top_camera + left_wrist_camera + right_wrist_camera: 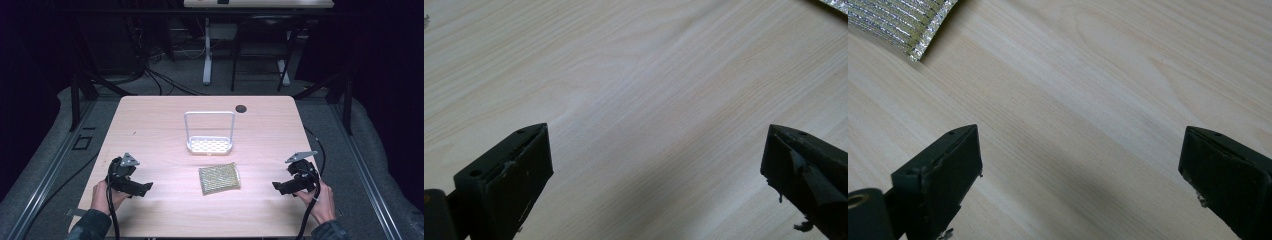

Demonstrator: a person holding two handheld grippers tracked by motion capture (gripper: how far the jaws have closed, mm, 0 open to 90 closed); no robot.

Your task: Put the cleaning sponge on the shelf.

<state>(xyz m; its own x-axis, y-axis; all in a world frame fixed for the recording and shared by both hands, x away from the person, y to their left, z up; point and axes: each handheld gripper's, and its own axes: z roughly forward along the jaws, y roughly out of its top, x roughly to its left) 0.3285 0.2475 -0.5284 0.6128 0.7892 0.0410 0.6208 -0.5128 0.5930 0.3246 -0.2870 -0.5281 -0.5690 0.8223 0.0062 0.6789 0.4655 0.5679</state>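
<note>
Pale wood-grain table (150, 125) under a fixed overhead camera, with a silver-and-gold scouring pad (219, 178) lying flat just below centre

Directly at 12 o'clock from the pad, close but apart: a white perforated holder (210, 145) with a tall wire loop standing upright over its tray

At 9 o'clock from the pad, well apart: left gripper (145, 188), held in a hand (102, 196) at the near left edge, jaws pointing inward toward the pad

At 3 o'clock from the pad, also well apart: right gripper (277, 187), held in the other hand (320, 200) at the near right edge, jaws likewise turned toward the pad

Seen along the left gripper (656, 165): black jaws spread wide, bare tabletop between them, nothing gripped, a sliver of the pad (836, 6) at 1 o'clock

Seen along the right gripper (1080, 165): jaws equally wide apart and empty, a ribbed metallic corner of the pad (898, 22) at 11 o'clock

Small dark round spot (241, 108) on the table at 1 o'clock from the holder, near the far edge
</note>
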